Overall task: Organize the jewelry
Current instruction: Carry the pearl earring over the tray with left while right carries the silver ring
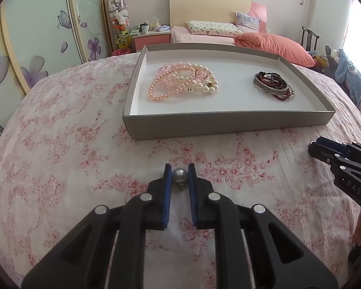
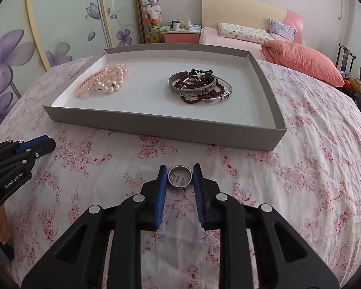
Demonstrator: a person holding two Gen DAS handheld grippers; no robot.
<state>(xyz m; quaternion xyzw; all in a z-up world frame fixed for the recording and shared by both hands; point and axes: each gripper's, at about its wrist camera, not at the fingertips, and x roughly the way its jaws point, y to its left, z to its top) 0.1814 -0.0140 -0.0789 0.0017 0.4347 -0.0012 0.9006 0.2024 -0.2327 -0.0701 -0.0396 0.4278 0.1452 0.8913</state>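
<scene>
My left gripper (image 1: pixel 179 171) is shut on a grey pearl earring (image 1: pixel 179 176), held just above the floral tablecloth in front of the tray. My right gripper (image 2: pixel 179 173) is shut on a silver ring (image 2: pixel 180 177), also just in front of the tray. The shallow grey tray (image 1: pixel 204 124) (image 2: pixel 156 126) holds a pile of pink and white pearl strands (image 1: pixel 184 80) (image 2: pixel 103 82) on its left and dark red bead bracelets with silver bangles (image 1: pixel 274 84) (image 2: pixel 199 85) on its right. Each gripper shows at the edge of the other's view, the right gripper (image 1: pixel 311 148) and the left gripper (image 2: pixel 51 144).
The round table has a pink floral cloth (image 1: pixel 60 168) (image 2: pixel 312 168). Behind it are a bed with an orange duvet (image 1: pixel 274 44), a pink nightstand (image 1: pixel 151 39), a wardrobe with purple flowers (image 1: pixel 36 48) and a dark chair (image 1: pixel 309 38).
</scene>
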